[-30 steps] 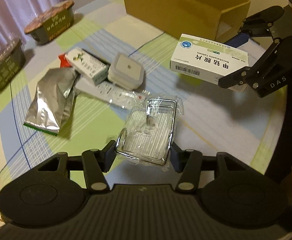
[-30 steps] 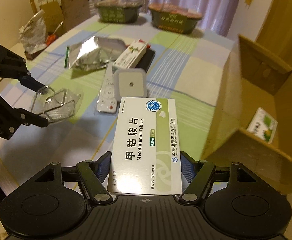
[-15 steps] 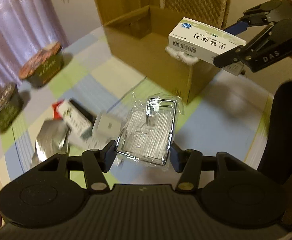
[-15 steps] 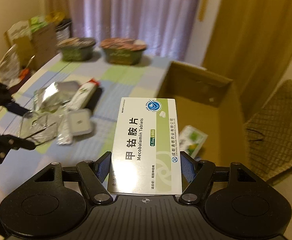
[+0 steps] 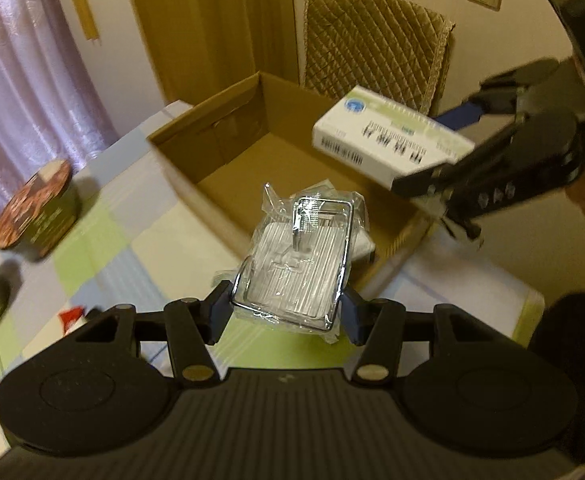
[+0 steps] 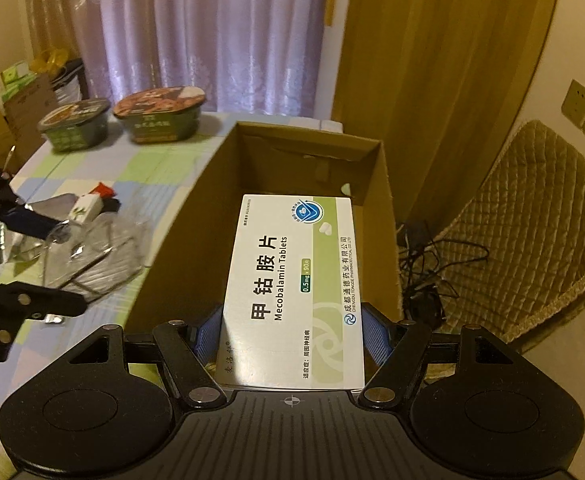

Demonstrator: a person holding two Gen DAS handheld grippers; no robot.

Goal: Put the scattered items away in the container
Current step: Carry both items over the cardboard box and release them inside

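The cardboard box [image 5: 252, 152] is sitting open-topped on the checked tablecloth [image 5: 140, 236], and everything here is best placed against it. The right gripper [image 6: 292, 326] is pinching the white-and-green tablet carton [image 6: 292, 292] by its long sides and is holding it above the box's opening, inside the near wall. The left gripper [image 5: 284, 310] is clamping a chrome wire rack in clear wrap [image 5: 300, 264] by its side rails; the rack is hanging over the box's near-left rim, its far end over the opening.

Beyond the box's left wall, two instant-noodle bowls [image 6: 120, 120] are waiting on the cloth, and a small white box [image 6: 86, 206] is lying near a foil pouch that is only partly showing.

To finish this drop well, the carton should probably be going down low into the box before the fingers part, landing flat on the bare floor beside the item already inside. The rack is likely wanting a little more travel past the rim first, since its loose wrap could be snagging the cardboard edge. Releasing one after the other would be keeping the two from colliding.
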